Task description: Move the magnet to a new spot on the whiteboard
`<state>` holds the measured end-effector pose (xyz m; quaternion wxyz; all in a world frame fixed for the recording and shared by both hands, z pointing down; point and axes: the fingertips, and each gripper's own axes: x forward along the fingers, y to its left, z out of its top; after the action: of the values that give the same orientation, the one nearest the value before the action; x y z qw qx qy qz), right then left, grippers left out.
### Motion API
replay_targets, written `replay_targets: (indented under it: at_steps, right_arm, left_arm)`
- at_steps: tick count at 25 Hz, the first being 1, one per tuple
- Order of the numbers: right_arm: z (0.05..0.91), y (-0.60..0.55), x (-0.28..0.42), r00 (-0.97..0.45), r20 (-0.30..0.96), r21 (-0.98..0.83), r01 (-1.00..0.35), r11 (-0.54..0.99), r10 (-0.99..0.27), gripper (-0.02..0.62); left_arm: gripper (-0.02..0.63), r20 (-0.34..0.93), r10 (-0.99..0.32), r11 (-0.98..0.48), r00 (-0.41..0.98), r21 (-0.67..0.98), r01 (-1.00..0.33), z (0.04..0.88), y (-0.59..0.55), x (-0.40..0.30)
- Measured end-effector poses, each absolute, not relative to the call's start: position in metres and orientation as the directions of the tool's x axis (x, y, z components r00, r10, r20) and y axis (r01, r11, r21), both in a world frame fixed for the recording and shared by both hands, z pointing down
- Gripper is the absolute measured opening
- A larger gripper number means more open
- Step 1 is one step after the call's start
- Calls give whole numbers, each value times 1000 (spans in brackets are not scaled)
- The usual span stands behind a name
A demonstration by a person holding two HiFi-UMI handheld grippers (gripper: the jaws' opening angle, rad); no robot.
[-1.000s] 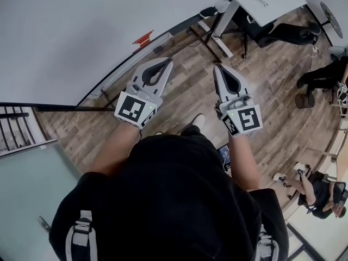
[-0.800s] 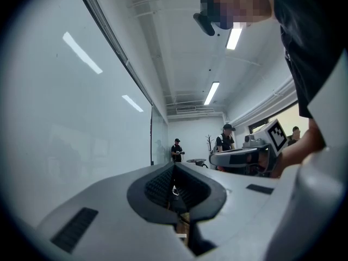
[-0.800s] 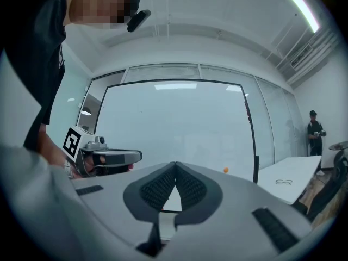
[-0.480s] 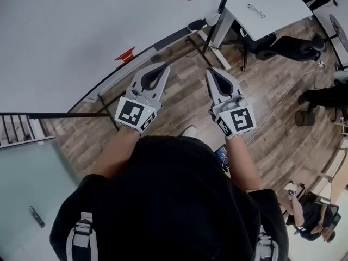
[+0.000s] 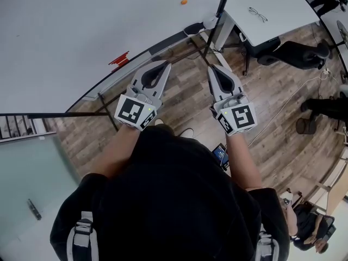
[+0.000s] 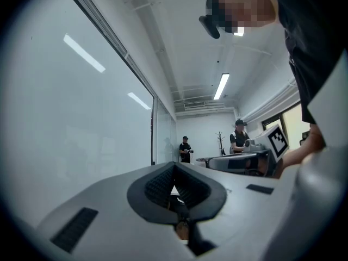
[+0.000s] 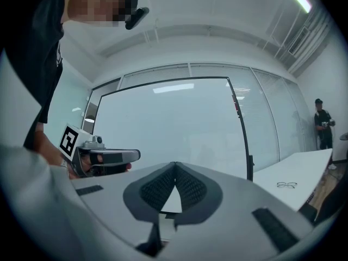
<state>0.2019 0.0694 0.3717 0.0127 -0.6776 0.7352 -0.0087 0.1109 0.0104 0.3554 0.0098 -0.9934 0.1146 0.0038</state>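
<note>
- Your left gripper [image 5: 163,64]: jaws pressed together at the tips, nothing between them. You hold it low in front of your body, pointing toward the foot of the whiteboard [image 5: 81,26].
- Your right gripper [image 5: 213,68]: jaws likewise closed tip to tip and empty. It sits beside the left one at about the same height, the two apart from each other.
- Magnet [image 5: 184,2]: small, orange, stuck on the whiteboard near its right edge. It is well apart from both of your grippers and neither touches it.
- Red object [image 5: 119,60]: on the ledge along the board's lower edge, just ahead of your left gripper; what it is cannot be told.
- White table [image 5: 288,1]: to the right of the board, with a pair of glasses [image 5: 258,14] lying on it.
- Office chair [image 5: 296,53]: dark, beside that table, on the wood floor [image 5: 272,107].
</note>
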Motion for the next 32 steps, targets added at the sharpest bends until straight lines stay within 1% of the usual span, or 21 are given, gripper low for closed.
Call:
replay_targets:
  at_steps: [10,16,26,32]
  right_arm:
    - [383,12,227,-93,14,-18,-995,93,-996,2]
    - [388,-44,244,-74,39,13,-997,75,-996,1]
    - [399,-124,266,-14,83,15,-1000,15,-996,2]
    - [406,-152,283,-13,95,29,-999,16,-995,0]
  left_arm:
    - [2,0,-226,-974,974,-13,-226,371,-44,147]
    - [2,-10,-208,-978,978,-10,-208,378,-97,173]
    - [2,-1,-147,-989,989,-4,-147,395,-166,202]
    - [2,3,-161,-987,987,9,-161,406,-188,217]
